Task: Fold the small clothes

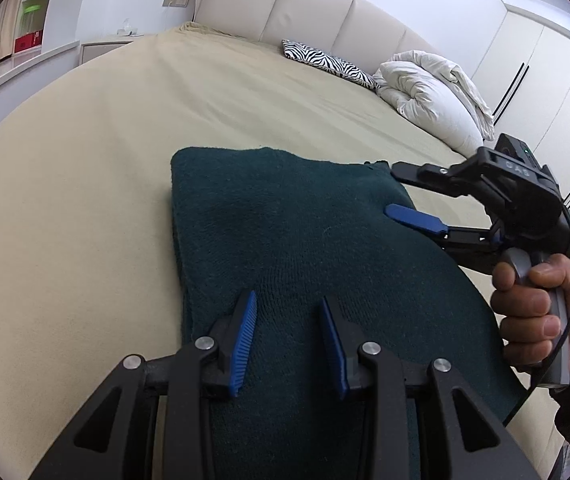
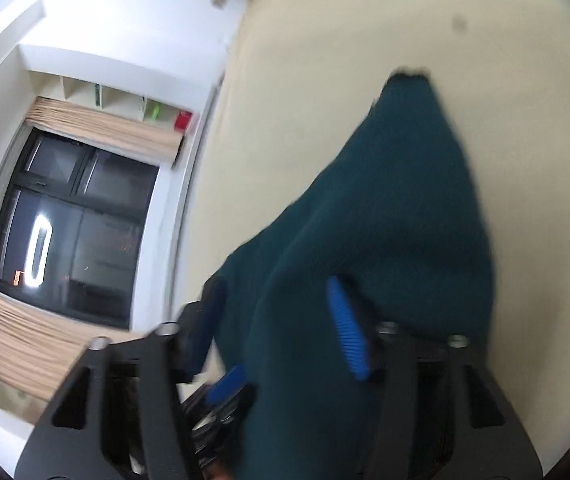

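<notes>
We see a dark green knitted garment [image 1: 285, 240] lying folded on the beige bed sheet [image 1: 85, 180], in the near half of the bed, its left edge forming a straight fold line.

Left tool [image 1: 287, 340]: its two blue-padded fingers are spread, with green knit visible between them. The tool is positioned over the near end of the garment; we cannot tell whether the pads touch the fabric.

Right tool [image 1: 393, 190]: in the left wrist view it enters from the right, held by the person's right hand [image 1: 533, 312] on a grey handle. Its fingers are spread wide. The upper black finger reaches the far right corner of the garment, and the lower blue pad [image 1: 413, 218] lies against the knit near the right edge. In the right wrist view, which is motion-blurred, the garment [image 2: 385, 240] fills the gap between the spread fingers of the right tool [image 2: 277, 320].

Beyond the garment, a zebra-print pillow [image 1: 329, 62] and a bundled white duvet [image 1: 433, 96] sit at the padded cream headboard [image 1: 305, 8]. A dark window [image 2: 73, 224] with a beige blind appears in the right wrist view.
</notes>
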### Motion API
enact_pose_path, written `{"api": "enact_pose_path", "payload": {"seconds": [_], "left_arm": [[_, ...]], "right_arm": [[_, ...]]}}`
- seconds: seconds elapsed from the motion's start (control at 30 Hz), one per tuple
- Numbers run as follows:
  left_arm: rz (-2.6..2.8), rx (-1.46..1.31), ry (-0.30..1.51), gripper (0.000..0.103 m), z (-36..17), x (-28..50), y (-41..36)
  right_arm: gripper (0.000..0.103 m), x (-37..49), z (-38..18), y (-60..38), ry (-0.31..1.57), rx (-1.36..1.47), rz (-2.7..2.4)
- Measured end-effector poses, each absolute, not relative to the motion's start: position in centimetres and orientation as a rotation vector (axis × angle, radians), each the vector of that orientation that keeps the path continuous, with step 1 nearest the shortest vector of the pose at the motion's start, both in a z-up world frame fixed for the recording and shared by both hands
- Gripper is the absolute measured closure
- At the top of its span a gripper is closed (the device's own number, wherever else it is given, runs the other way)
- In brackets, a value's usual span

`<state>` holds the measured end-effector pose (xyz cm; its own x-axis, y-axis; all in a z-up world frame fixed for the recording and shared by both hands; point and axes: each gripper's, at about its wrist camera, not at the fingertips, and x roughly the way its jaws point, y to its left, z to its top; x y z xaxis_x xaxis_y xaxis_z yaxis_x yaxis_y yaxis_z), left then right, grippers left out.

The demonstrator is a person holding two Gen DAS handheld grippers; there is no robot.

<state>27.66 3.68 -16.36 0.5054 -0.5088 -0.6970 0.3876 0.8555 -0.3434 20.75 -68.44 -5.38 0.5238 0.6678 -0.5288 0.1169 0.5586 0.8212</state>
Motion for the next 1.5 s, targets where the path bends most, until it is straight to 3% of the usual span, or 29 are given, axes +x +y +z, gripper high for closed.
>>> {"api": "enact_pose_path", "payload": {"seconds": [0.17, 0.3, 0.4, 0.5, 0.6, 0.7, 0.83, 0.97, 1.1, 1.3, 1.4, 1.5], "left_arm": [[-0.553, -0.184, 0.893, 0.067, -16.3, 27.7, 4.4], [-0.536, -0.152, 0.892, 0.067, -16.1, 27.5, 4.1], [-0.546, -0.189, 0.897, 0.068, -15.4, 27.6, 4.6], [-0.532, -0.256, 0.898, 0.066, -13.6, 26.8, 6.4], [-0.454, -0.294, 0.873, 0.041, -12.0, 25.4, 9.0], [-0.453, -0.388, 0.971, 0.04, -13.3, 25.9, 11.0], [-0.479, -0.446, 1.072, 0.04, -15.1, 27.1, 11.3], [-0.577, -0.507, 1.181, 0.04, -16.1, 28.9, 10.1], [-0.585, -0.576, 1.239, 0.04, -17.2, 30.7, 9.4], [-0.539, -0.408, 1.264, 0.041, -16.7, 31.4, 5.8], [-0.552, -0.354, 1.266, 0.068, -16.3, 31.4, 4.8], [-0.554, -0.354, 1.253, 0.073, -15.6, 30.9, 4.6]], "right_arm": [[0.053, 19.9, -3.5, -70.8, 0.983, 0.967, 0.419], [0.029, 17.0, -2.3, -72.2, 0.932, 0.951, 0.42], [0.029, 15.7, -4.6, -72.9, 0.9, 0.931, 0.417], [0.028, 14.7, -2.8, -74.8, 0.932, 0.962, 0.377], [0.025, 11.5, 0.1, -75.9, 0.866, 0.9, 0.374], [0.02, 10.0, 0.3, -77.2, 0.944, 0.805, 0.363], [0.02, 9.1, -3.5, -78.2, 1.116, 0.876, 0.325], [0.02, 8.6, -5.8, -77.1, 1.132, 0.951, 0.371], [0.022, 8.7, -5.7, -76.9, 1.167, 0.954, 0.437], [0.045, 11.6, -4.7, -73.0, 1.208, 0.891, 0.404], [0.054, 10.0, -4.7, -72.4, 1.2, 0.816, 0.378], [0.061, 9.1, -4.4, -72.9, 1.18, 0.753, 0.352]]}}
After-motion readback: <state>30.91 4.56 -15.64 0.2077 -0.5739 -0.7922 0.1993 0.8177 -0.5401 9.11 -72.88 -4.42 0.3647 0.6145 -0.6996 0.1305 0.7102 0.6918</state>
